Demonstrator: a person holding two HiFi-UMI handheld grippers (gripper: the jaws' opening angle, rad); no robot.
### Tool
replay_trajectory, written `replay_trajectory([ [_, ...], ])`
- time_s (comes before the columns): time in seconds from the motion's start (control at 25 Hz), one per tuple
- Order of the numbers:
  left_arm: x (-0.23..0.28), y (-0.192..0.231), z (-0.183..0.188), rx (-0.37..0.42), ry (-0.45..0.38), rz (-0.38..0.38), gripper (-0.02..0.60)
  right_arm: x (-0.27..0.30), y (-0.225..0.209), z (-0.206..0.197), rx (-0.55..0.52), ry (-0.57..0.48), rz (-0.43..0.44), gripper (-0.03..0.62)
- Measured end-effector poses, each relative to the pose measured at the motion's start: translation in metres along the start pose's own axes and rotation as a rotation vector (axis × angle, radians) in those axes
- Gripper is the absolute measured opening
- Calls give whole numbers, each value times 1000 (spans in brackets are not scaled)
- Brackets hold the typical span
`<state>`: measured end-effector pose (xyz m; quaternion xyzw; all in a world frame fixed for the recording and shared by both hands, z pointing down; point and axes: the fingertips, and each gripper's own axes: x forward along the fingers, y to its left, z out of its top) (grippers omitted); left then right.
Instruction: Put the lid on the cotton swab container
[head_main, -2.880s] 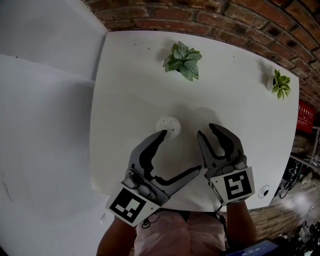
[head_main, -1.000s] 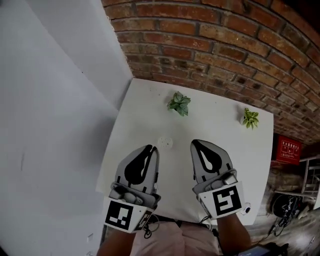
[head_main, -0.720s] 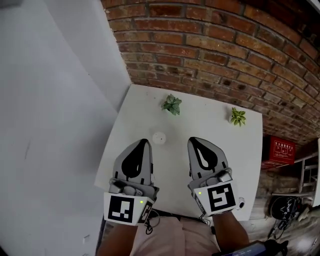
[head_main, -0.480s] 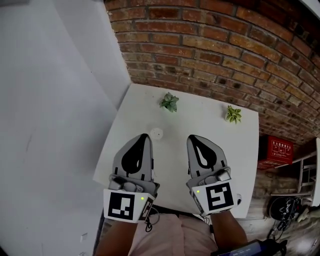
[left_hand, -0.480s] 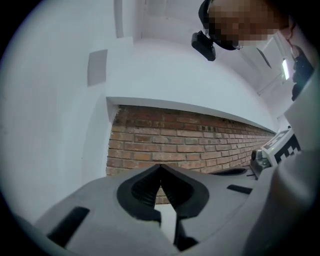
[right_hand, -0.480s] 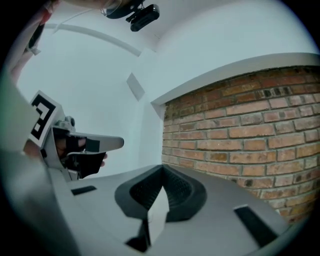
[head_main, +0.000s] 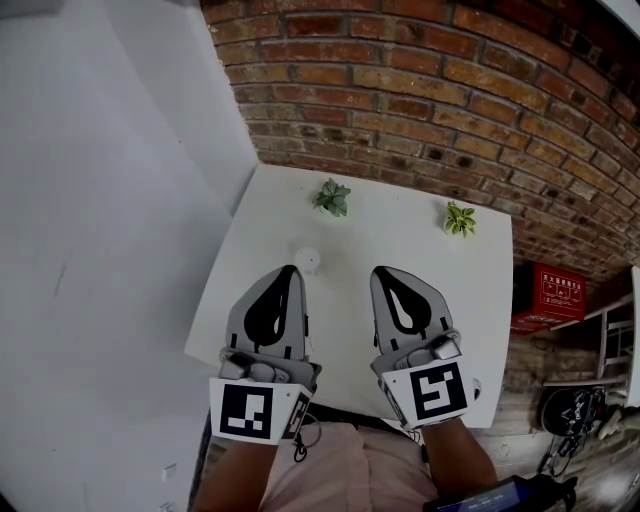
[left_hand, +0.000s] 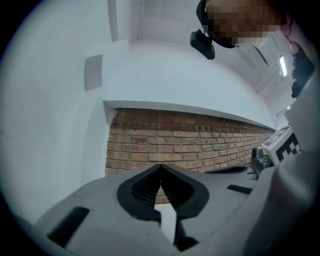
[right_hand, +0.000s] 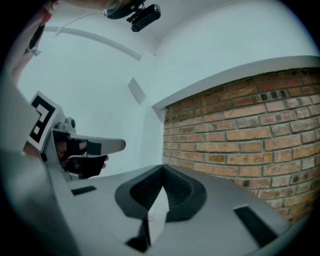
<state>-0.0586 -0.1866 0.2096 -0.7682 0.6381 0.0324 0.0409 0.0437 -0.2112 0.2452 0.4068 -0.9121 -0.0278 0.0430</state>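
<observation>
1. Down in the head view, the left gripper (head_main: 292, 270) and the right gripper (head_main: 378, 272) hover side by side over the white table (head_main: 450, 300). The cotton swab container (head_main: 306, 259) stands on the table just beyond the left gripper's tip; it is too small to tell whether it is capped. A leafy plant (head_main: 331, 197) and a second plant (head_main: 459, 218) sit near the brick wall (head_main: 420, 90).
2. Left gripper view: the jaws are pressed together at their tips, with nothing between them.
3. Right gripper view: the jaws are likewise closed on nothing, facing brick.
</observation>
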Motion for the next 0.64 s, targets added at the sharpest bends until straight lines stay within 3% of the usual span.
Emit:
replay_trajectory([
  [0.64, 7, -13, -3, 22, 10, 9, 0, -2, -11, 5, 18, -35, 15, 5],
])
